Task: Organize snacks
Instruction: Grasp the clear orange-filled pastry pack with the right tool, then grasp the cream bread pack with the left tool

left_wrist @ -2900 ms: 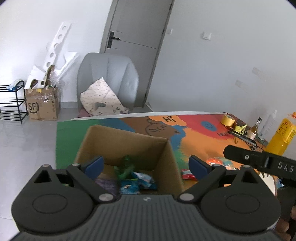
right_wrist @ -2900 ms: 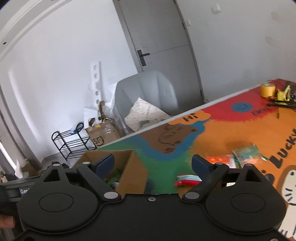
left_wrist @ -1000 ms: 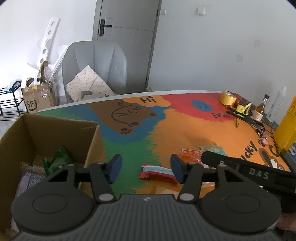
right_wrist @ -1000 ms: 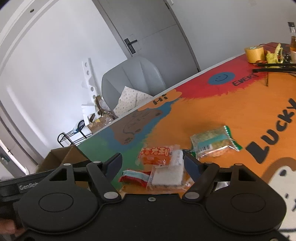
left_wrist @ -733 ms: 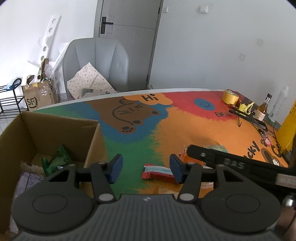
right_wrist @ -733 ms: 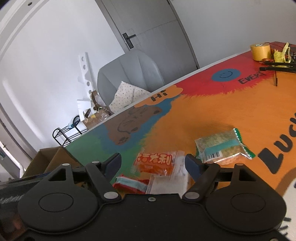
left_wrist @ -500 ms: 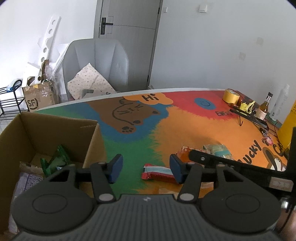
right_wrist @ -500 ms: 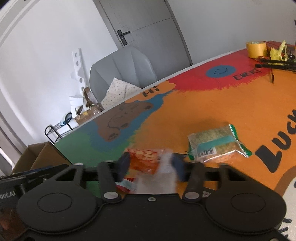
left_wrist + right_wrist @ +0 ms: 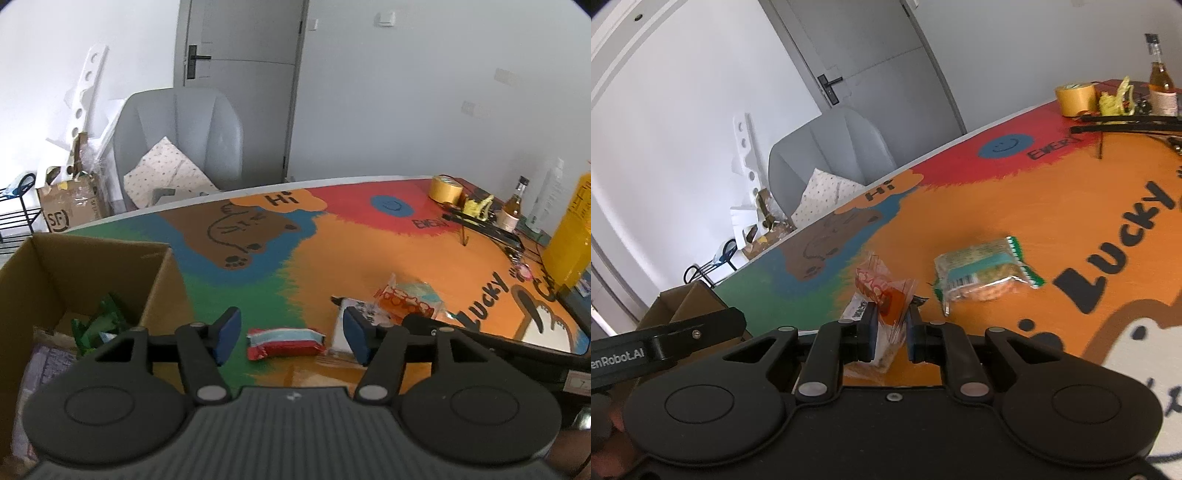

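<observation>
A red-and-pale-blue snack packet lies on the colourful table mat, between the fingers of my left gripper. Its jaws are opening and the pads stand clear of the packet. My right gripper is shut on an orange snack packet, which is crumpled upward between the pads. A white packet lies under the fingers. In the left wrist view the orange packet shows right of the white packet. A green-edged cracker packet rests just beyond. An open cardboard box at the left holds a green packet.
At the table's far right stand a roll of yellow tape, a small bottle, a tall yellow container and black rods. A grey chair with a cushion stands behind the table.
My right gripper has closed on the orange packet and bunched it up. My left gripper's jaws have widened a little around the red packet; earlier it hung over the box.
</observation>
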Tool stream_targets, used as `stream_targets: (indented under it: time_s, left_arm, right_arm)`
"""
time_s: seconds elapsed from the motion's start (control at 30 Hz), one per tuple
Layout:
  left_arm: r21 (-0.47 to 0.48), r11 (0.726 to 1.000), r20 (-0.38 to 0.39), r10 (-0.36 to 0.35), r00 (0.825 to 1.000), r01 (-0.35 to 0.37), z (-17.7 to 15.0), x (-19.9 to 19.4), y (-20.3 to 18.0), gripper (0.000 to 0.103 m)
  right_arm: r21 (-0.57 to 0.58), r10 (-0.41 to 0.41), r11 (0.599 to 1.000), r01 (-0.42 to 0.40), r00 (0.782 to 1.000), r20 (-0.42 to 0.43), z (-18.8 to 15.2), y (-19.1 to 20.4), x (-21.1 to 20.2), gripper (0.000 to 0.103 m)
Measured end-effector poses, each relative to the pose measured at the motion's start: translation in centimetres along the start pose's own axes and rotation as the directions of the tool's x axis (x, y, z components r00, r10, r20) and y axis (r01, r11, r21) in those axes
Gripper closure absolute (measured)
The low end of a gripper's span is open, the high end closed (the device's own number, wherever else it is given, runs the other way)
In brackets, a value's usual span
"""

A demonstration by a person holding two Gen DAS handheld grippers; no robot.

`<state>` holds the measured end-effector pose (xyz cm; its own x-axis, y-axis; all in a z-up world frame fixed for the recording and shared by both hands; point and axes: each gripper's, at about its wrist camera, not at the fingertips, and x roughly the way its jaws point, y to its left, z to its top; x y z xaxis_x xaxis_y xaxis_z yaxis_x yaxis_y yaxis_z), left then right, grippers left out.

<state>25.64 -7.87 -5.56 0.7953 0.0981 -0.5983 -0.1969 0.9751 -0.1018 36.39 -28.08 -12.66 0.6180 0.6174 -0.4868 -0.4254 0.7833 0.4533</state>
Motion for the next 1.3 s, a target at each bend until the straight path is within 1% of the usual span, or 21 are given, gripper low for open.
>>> stream_targets:
  time_s: [0.03, 0.1, 0.27, 0.37, 0.47, 0.73, 0.8, 0.87, 1.13, 1.3]
  left_arm:
    - [0.001, 1.000, -0.004, -0.006, 1.000, 0.006, -0.1, 0.0, -0.2, 0.038]
    - [0.010, 1.000, -0.007, -0.014, 1.000, 0.014, -0.4, -0.1, -0.8, 0.030]
    - [0.048, 0.998, -0.025, -0.033, 0.999, 0.034, -1.4, 0.3, -2.2, 0.023]
    - [0.071, 0.997, -0.042, -0.027, 0.999, 0.030, -2.1, 1.2, -3.0, 0.019]
    - [0.106, 0.994, -0.057, -0.005, 0.998, 0.011, -2.8, 2.3, -3.9, 0.018]
    - [0.178, 0.984, -0.116, 0.026, 0.993, -0.005, -4.0, 4.7, -5.6, 0.017]
    - [0.204, 0.979, -0.126, 0.039, 0.991, -0.012, -4.3, 5.0, -5.8, 0.015]
    - [0.214, 0.977, -0.123, 0.047, 0.991, -0.020, -4.6, 4.9, -5.8, 0.013]
    - [0.206, 0.978, -0.146, 0.054, 0.988, -0.023, -5.3, 3.4, -4.5, 0.013]
    - [0.214, 0.976, -0.138, 0.054, 0.989, -0.024, -5.8, 2.5, -3.9, 0.013]
  right_arm:
    - [0.003, -0.002, 1.000, 0.002, 1.000, 0.006, -0.1, -0.1, -0.5, 0.089]
    - [0.009, -0.007, 1.000, 0.006, 1.000, 0.018, -0.2, -0.5, -1.2, 0.089]
    - [0.033, -0.021, 0.999, 0.020, 0.999, 0.034, -0.9, -1.5, -3.0, 0.089]
    - [0.048, -0.034, 0.998, 0.033, 0.999, 0.037, -1.5, -2.3, -3.7, 0.089]
    - [0.062, -0.045, 0.997, 0.043, 0.998, 0.038, -2.1, -2.9, -4.3, 0.089]
    - [0.088, -0.066, 0.994, 0.062, 0.997, 0.047, -2.7, -4.4, -5.1, 0.089]
    - [0.091, -0.068, 0.994, 0.063, 0.997, 0.045, -2.9, -4.6, -5.2, 0.089]
    - [0.095, -0.068, 0.993, 0.063, 0.997, 0.043, -3.0, -4.6, -5.1, 0.089]
    - [0.100, -0.050, 0.994, 0.046, 0.998, 0.033, -3.6, -3.9, -4.7, 0.089]
    - [0.094, -0.039, 0.995, 0.036, 0.999, 0.027, -4.2, -3.1, -4.8, 0.089]
